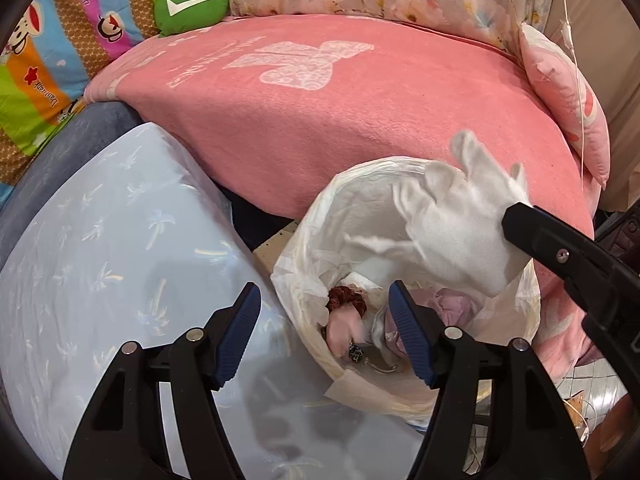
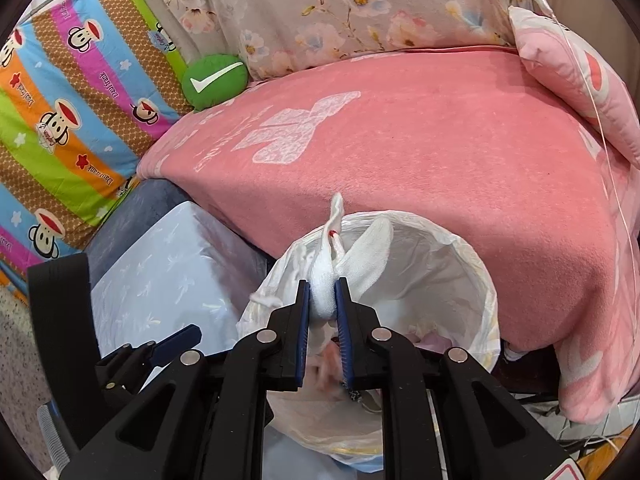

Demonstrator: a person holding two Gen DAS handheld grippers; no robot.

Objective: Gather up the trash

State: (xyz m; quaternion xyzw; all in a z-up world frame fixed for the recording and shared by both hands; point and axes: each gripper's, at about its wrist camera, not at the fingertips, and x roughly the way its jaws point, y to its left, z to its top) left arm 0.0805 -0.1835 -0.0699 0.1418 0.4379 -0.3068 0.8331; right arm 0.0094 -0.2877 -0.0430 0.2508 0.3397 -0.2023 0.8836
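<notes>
Bin contents are hard to read: reddish and pink scraps in the lined trash bin, possibly fabric, partly hidden by the white cloth. Left hand-held gripper is angled down over the bin's near rim, jaws apart, nothing between them. Right hand-held gripper is tilted down over the bin mouth, pads clamped on the bunched white cloth. Bin stands against the pink blanket, beside a pale blue cushion. Bin base is cut off.

— Left gripper?
— Angled steeply down, jaws standing wide apart, nothing between the pads.
— Right gripper?
— Tilted down too, jaws nearly together, pinching a white glove.
</notes>
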